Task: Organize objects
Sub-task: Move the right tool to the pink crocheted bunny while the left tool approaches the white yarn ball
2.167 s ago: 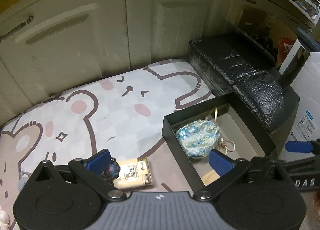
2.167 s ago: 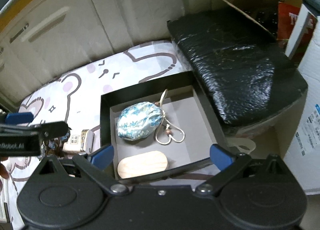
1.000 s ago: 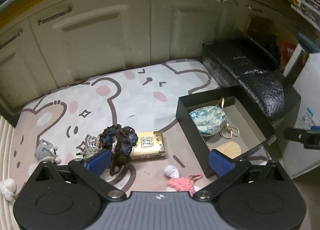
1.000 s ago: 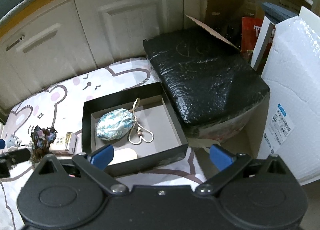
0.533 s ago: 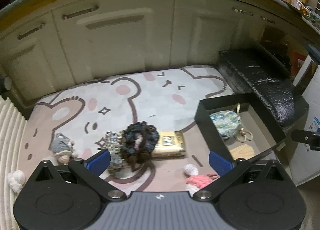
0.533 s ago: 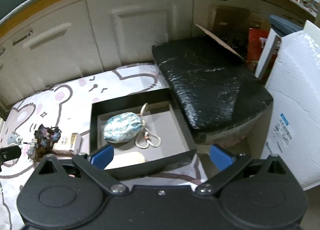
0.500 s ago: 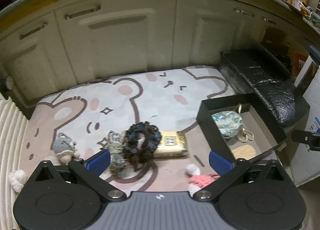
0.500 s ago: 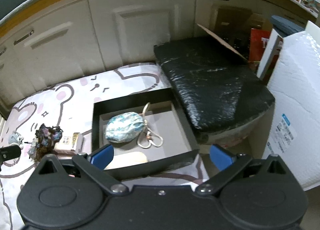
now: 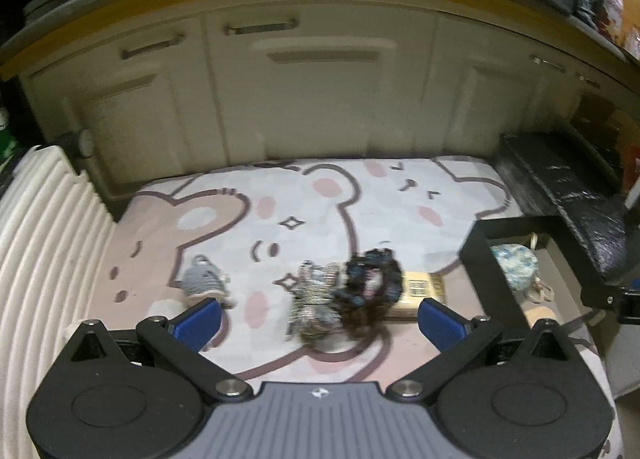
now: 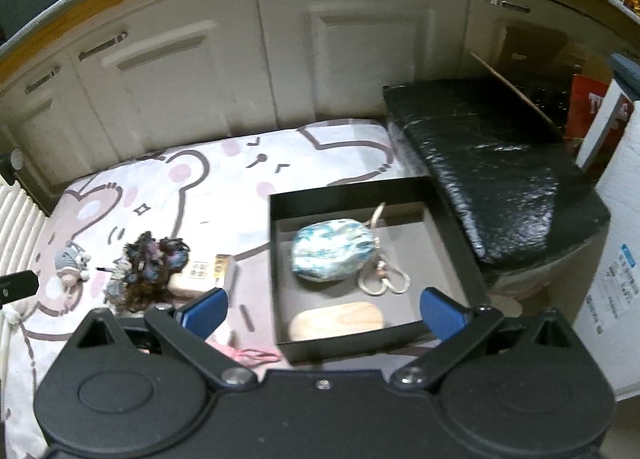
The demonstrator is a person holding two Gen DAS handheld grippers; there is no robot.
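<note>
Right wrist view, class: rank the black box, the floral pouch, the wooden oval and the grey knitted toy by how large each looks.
1. black box
2. floral pouch
3. wooden oval, nearer the camera, so only slightly behind the pouch
4. grey knitted toy, farther off

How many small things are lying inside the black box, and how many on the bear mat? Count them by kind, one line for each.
Inside the black open box:
Blue floral drawstring pouch: 1
Pale oval wooden piece: 1
On the bear-print mat:
Dark yarn scrunchie: 1
Silvery blue scrunchie: 1
Flat tan packet: 1
Grey crochet toy: 1
Pink crochet piece: 1
Total: 7
</note>
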